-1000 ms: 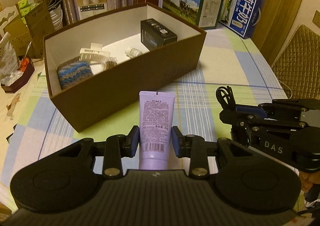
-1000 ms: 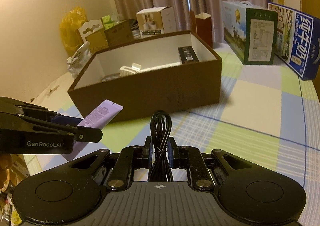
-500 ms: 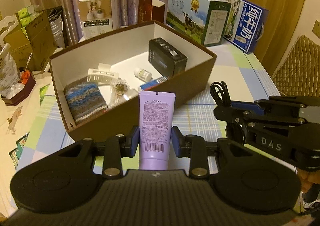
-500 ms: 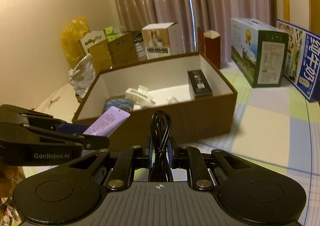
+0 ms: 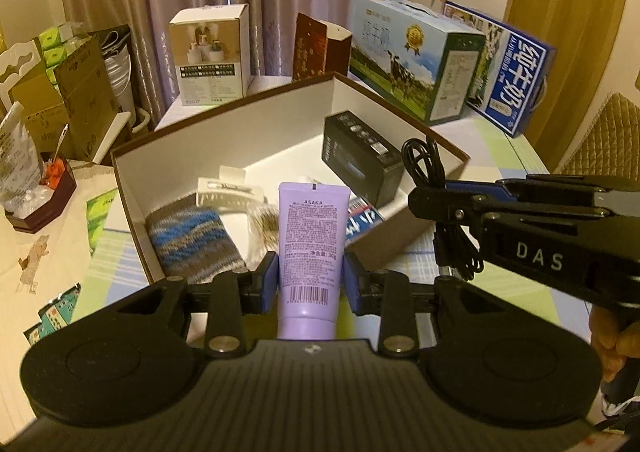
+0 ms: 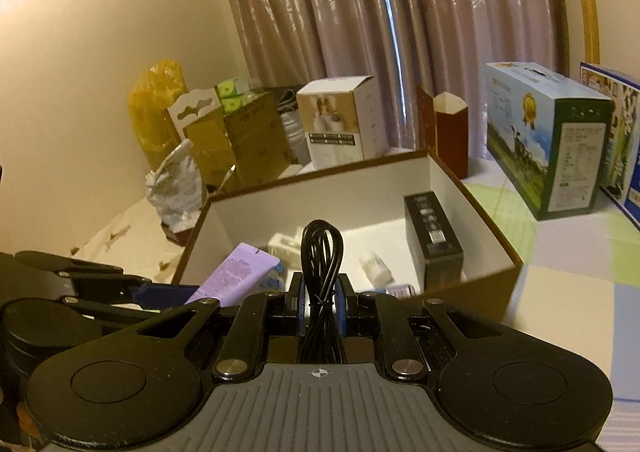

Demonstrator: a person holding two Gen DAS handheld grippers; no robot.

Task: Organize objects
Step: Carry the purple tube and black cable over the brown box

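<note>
Left wrist view: the left gripper (image 5: 310,284) has its fingers pressed on the lower body of the purple tube (image 5: 312,244), 1 blue pad at each side. The tube's long axis runs straight forward along the fingers, crimped end leading, and that end already reaches over the near wall of the brown box (image 5: 400,248), above the knitted pouch (image 5: 192,244) and the white clip (image 5: 230,192). Off to the right, the right gripper (image 5: 432,204) hangs at about the same height, pinching the coiled black cable (image 5: 440,212), whose loop stands up and whose tail dangles just outside the box's near right wall. The black carton (image 5: 360,160) lies along the right inner wall.

Right wrist view: the right gripper (image 6: 320,300) is closed narrow on the cable (image 6: 322,272), which stands upright between the pads, its long axis in line with the fingers (the loop points into the box). The box (image 6: 492,280) lies directly ahead and below, its open floor between the small white bottle (image 6: 374,264) and the carton (image 6: 432,240). The tube (image 6: 236,276) slants in from the left, held by the left gripper (image 6: 176,292).

Both loads sit near the rim; the left one looks farther over the opening, so it is likely to be released first.
</note>
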